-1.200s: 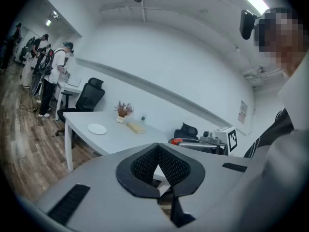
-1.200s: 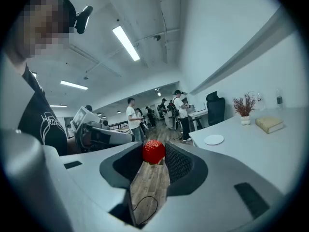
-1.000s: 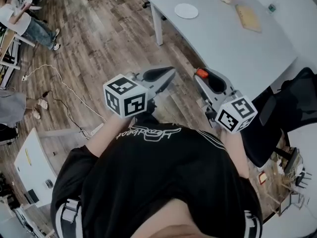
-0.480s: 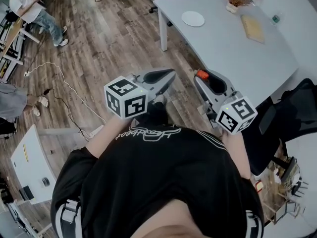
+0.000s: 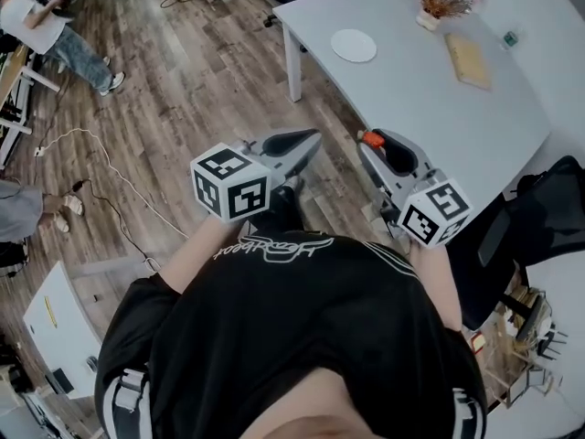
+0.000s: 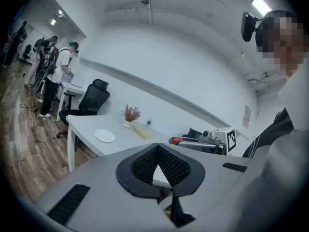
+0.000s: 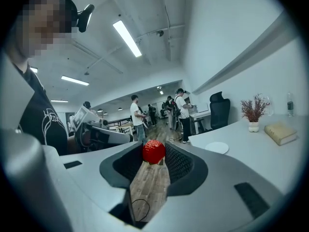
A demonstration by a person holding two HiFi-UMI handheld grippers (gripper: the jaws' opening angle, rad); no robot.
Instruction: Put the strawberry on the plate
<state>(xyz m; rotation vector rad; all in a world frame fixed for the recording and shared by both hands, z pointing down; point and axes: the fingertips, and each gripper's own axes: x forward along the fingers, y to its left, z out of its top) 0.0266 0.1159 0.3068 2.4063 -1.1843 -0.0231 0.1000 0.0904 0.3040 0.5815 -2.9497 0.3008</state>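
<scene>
On table (image 5: 430, 90), 1 plate (image 5: 354, 45); 1 strawberry (image 7: 153, 151) in R gripper (image 7: 154, 154) jaws.

In the head view, only a red sliver of the strawberry (image 5: 371, 137) shows at the tips of my right hand-held gripper (image 5: 367, 141). The table (image 5: 411, 90) runs off the top edge, and the small thing (image 5: 510, 37) near its far side is too tiny to name.
</scene>
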